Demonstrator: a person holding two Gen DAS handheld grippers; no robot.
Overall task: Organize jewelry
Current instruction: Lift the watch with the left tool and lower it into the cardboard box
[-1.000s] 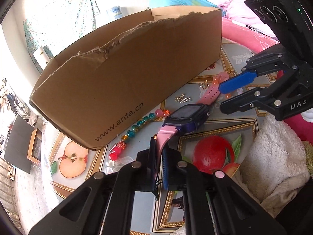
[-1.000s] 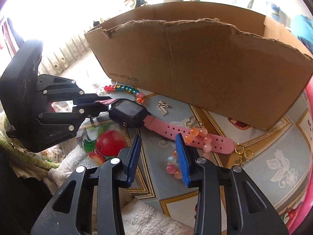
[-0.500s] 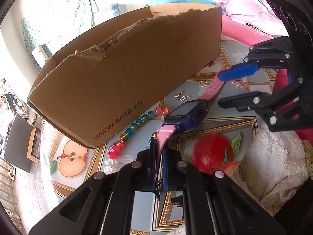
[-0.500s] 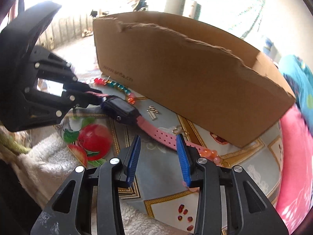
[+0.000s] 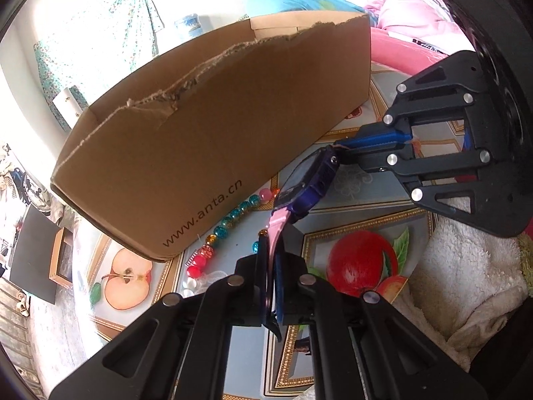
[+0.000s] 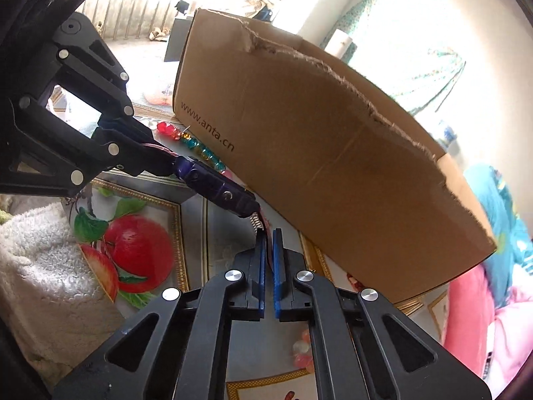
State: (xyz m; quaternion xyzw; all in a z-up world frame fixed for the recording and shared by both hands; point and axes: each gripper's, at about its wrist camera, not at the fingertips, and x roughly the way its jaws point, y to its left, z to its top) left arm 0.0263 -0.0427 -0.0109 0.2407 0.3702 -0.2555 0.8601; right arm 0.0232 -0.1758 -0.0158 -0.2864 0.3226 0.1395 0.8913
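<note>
Pink-strapped watch [image 5: 308, 180] spans both tongs, clear of worktop [image 5: 353, 196]. Left tongs [image 5: 272, 266] clamp near strap; right tongs [image 6: 268, 243] clamp the far one. Long axis runs 6 to 1 o'clock; box [image 5: 216, 126] lies at 11, likely destination.

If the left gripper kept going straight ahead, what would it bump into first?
Left gripper, shut on the watch strap, points along it, so it would probably meet the watch body first, then the right gripper.
</note>
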